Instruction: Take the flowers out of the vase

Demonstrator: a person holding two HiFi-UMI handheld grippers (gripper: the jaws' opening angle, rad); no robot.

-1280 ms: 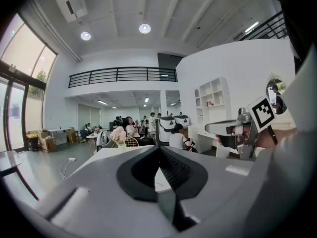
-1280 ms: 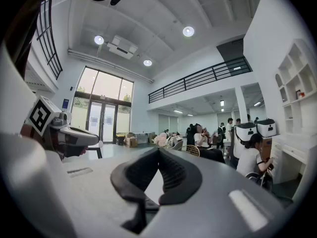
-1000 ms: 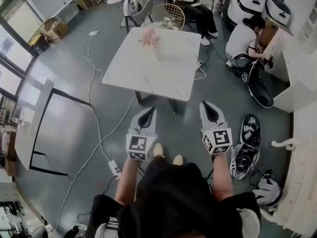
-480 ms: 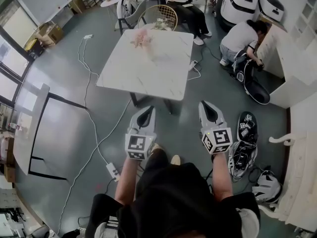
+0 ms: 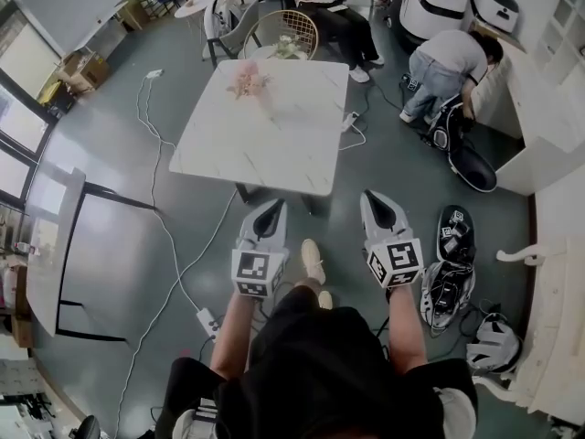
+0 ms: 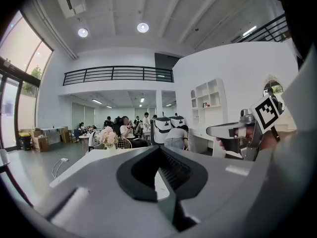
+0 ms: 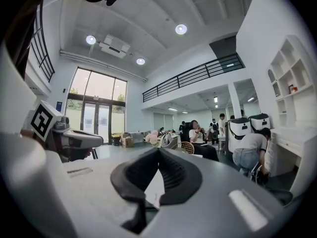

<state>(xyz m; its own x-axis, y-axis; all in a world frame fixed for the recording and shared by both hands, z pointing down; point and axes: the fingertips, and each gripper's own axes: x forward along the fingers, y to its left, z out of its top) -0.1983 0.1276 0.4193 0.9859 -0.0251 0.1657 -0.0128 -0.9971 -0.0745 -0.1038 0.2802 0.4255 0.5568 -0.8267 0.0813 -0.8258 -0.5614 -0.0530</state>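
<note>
Left gripper (image 5: 271, 210): jaws together, nothing between. Right gripper (image 5: 376, 201): jaws together, empty. Both side by side over floor (image 5: 128, 245), pointing toward white surface (image 5: 274, 149), short of its near edge. Pink flowers (image 5: 248, 80) in vase (image 5: 264, 101) near surface's far edge, well apart from both grippers.

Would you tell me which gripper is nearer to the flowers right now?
Left. The left gripper is short of the table, almost in line with the flowers at its far-left corner; the right gripper is off the near-right corner, farther across.
</note>
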